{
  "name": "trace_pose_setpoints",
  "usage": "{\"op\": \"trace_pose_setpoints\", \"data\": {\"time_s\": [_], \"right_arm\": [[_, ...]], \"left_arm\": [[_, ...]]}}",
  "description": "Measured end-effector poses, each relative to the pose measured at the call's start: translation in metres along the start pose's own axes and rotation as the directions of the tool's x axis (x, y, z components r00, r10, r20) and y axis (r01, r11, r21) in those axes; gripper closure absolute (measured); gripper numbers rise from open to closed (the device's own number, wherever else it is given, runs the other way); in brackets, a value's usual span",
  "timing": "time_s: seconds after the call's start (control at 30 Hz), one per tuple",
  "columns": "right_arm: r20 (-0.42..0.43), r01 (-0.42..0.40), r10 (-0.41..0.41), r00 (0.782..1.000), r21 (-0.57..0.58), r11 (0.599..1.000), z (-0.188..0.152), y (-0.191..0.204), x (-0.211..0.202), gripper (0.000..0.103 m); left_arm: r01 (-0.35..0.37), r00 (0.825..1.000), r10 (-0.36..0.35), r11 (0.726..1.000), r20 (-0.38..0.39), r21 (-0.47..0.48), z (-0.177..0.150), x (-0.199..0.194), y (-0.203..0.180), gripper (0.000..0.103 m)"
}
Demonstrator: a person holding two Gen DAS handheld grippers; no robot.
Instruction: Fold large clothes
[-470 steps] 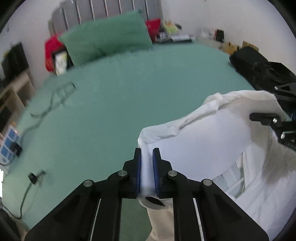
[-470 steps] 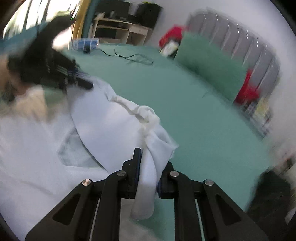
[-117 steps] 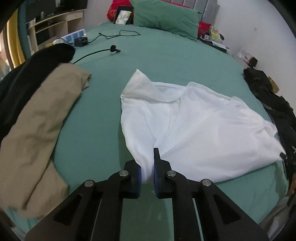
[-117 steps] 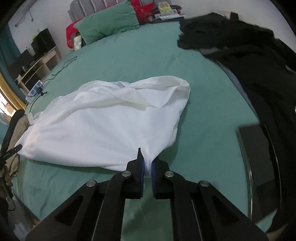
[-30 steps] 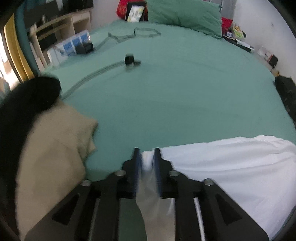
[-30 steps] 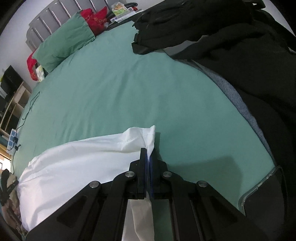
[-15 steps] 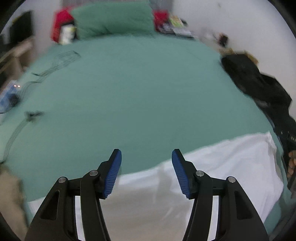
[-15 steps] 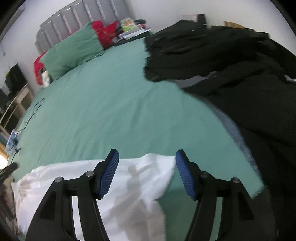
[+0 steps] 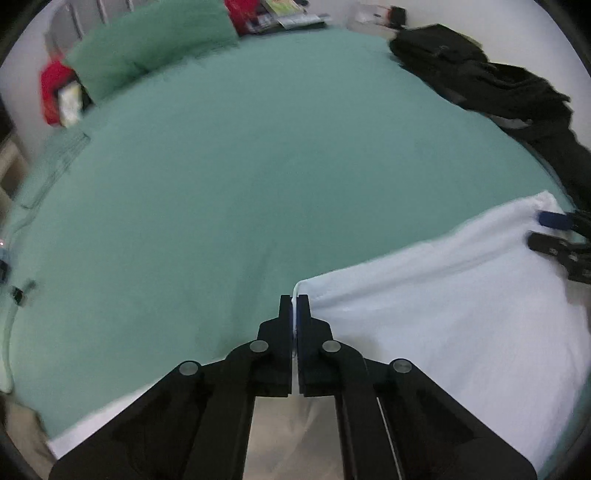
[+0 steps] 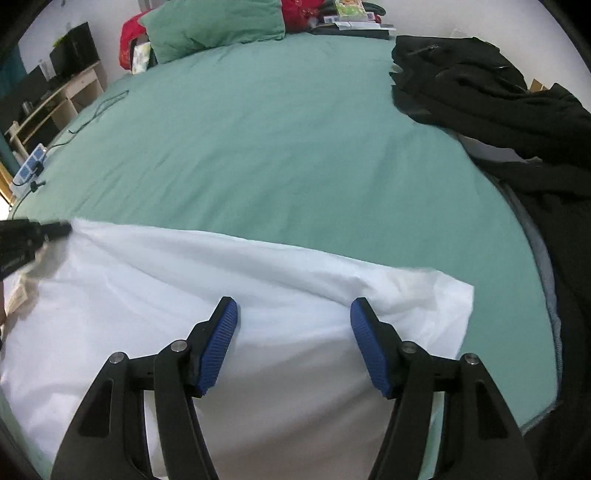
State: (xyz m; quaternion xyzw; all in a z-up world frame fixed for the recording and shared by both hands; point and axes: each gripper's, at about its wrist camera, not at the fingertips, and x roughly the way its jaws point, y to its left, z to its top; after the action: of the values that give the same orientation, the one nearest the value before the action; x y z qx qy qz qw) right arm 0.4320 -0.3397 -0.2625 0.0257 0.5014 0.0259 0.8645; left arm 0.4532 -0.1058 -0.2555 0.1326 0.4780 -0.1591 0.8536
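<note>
White garment [image 10: 280,295] is lying flat, lightly creased, on green bed [image 10: 277,129]; left gripper [image 9: 294,308] is pinching its far edge; right gripper [image 10: 293,321] is hovering agape, empty.

white garment [image 10: 229,280]: 1 | green pillow [image 10: 214,22]: 1 | tongs: 2 | black clothes pile [image 10: 498,110]: 1

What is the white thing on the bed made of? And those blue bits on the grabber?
The white garment looks like thin woven cloth, probably cotton: matte, softly creased, lying limp. The blue pads look like ribbed rubber or soft plastic, going by their fine grooves; which one is hard to tell.
</note>
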Motion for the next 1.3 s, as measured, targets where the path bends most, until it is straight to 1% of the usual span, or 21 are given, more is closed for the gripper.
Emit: {"op": "trace_pose_setpoints", "data": {"time_s": [0.1,0.17,0.23,0.3,0.37,0.43,0.5,0.57,0.63,0.67,0.7,0.8,0.83,0.87,0.9,0.93,0.97,1.03,1.2,1.23,1.3], "right_arm": [[0.007,0.015,-0.015,1.000,0.027,1.000,-0.002,-0.005,-0.001,0.039],[0.008,0.018,-0.018,1.000,0.044,0.999,-0.003,-0.009,-0.002,0.039],[0.009,0.024,-0.025,1.000,0.053,0.998,-0.004,-0.014,-0.005,0.039],[0.017,0.024,-0.026,1.000,0.083,0.996,-0.003,-0.020,-0.008,0.039],[0.069,-0.005,-0.004,0.998,0.127,0.992,0.001,-0.028,-0.018,0.039],[0.110,-0.019,0.005,0.994,0.123,0.992,0.004,-0.034,-0.026,0.039],[0.132,0.014,-0.031,0.991,0.124,0.992,0.005,-0.045,-0.029,0.039],[0.113,0.010,-0.031,0.993,0.187,0.982,0.002,-0.061,-0.025,0.039],[0.044,-0.023,0.013,0.999,0.240,0.970,-0.003,-0.075,-0.012,0.038],[0.046,-0.034,0.025,0.999,0.223,0.974,-0.005,-0.075,-0.010,0.038],[0.059,-0.022,0.013,0.998,0.160,0.987,-0.007,-0.069,-0.012,0.038],[0.065,0.048,-0.048,0.997,0.001,0.999,-0.015,-0.049,-0.011,0.040],[0.072,0.056,-0.054,0.996,-0.021,0.998,-0.016,-0.046,-0.010,0.047],[0.085,0.056,-0.053,0.995,-0.039,0.998,-0.017,-0.043,-0.011,0.061],[0.096,0.050,-0.045,0.994,-0.042,0.998,-0.015,-0.043,-0.011,0.071],[0.099,0.044,-0.040,0.994,-0.040,0.998,-0.013,-0.044,-0.011,0.087],[0.104,0.028,-0.025,0.994,-0.030,0.999,-0.010,-0.047,-0.012,0.094],[0.142,0.023,-0.023,0.990,0.001,1.000,-0.006,-0.053,-0.016,0.097],[0.231,0.086,-0.094,0.968,0.045,0.995,-0.004,-0.071,-0.034,0.100],[0.227,0.083,-0.093,0.969,0.053,0.995,-0.002,-0.075,-0.032,0.100],[0.189,0.076,-0.089,0.978,0.073,0.994,-0.005,-0.083,-0.026,0.100]], "left_arm": [[-0.024,0.998,0.027,0.998,0.050,-0.058,0.007,-0.004,0.006,0.101],[-0.026,1.000,0.027,0.998,0.010,-0.064,0.009,0.003,0.006,0.100],[-0.035,0.998,0.032,0.998,-0.054,-0.054,0.007,0.012,0.005,0.096],[-0.053,0.997,0.050,0.997,-0.063,-0.060,0.004,0.009,0.010,0.072],[-0.050,0.998,0.046,0.995,-0.043,-0.087,0.006,0.003,0.013,0.063],[-0.038,0.999,0.035,0.993,-0.030,-0.114,0.012,-0.002,0.014,0.061],[0.000,1.000,-0.002,0.995,-0.018,-0.103,0.020,-0.004,0.004,0.061],[0.026,1.000,-0.026,0.996,-0.003,-0.083,0.026,-0.004,-0.008,0.061],[0.055,0.998,-0.055,0.995,0.004,-0.080,0.031,0.000,-0.023,0.061],[0.065,0.998,-0.065,0.994,0.002,-0.083,0.033,0.004,-0.030,0.061],[0.069,0.998,-0.069,0.994,0.001,-0.088,0.034,0.008,-0.037,0.061],[0.101,0.995,-0.102,0.991,-0.010,-0.083,0.035,0.013,-0.065,0.061],[0.111,0.993,-0.113,0.991,-0.016,-0.079,0.035,0.014,-0.072,0.061],[0.122,0.992,-0.124,0.990,-0.023,-0.069,0.036,0.016,-0.079,0.061],[0.131,0.991,-0.133,0.990,-0.031,-0.054,0.036,0.019,-0.089,0.061],[0.136,0.990,-0.138,0.990,-0.036,-0.045,0.037,0.019,-0.097,0.061],[0.149,0.988,-0.151,0.988,-0.044,-0.033,0.037,0.019,-0.105,0.061],[0.180,0.982,-0.181,0.984,-0.055,-0.014,0.040,0.022,-0.120,0.061],[0.208,0.976,-0.207,0.978,-0.063,0.006,0.051,0.026,-0.143,0.061],[0.208,0.977,-0.208,0.978,-0.056,0.002,0.052,0.026,-0.146,0.061],[0.167,0.985,-0.166,0.986,-0.051,0.009,0.053,0.029,-0.150,0.061]]}}
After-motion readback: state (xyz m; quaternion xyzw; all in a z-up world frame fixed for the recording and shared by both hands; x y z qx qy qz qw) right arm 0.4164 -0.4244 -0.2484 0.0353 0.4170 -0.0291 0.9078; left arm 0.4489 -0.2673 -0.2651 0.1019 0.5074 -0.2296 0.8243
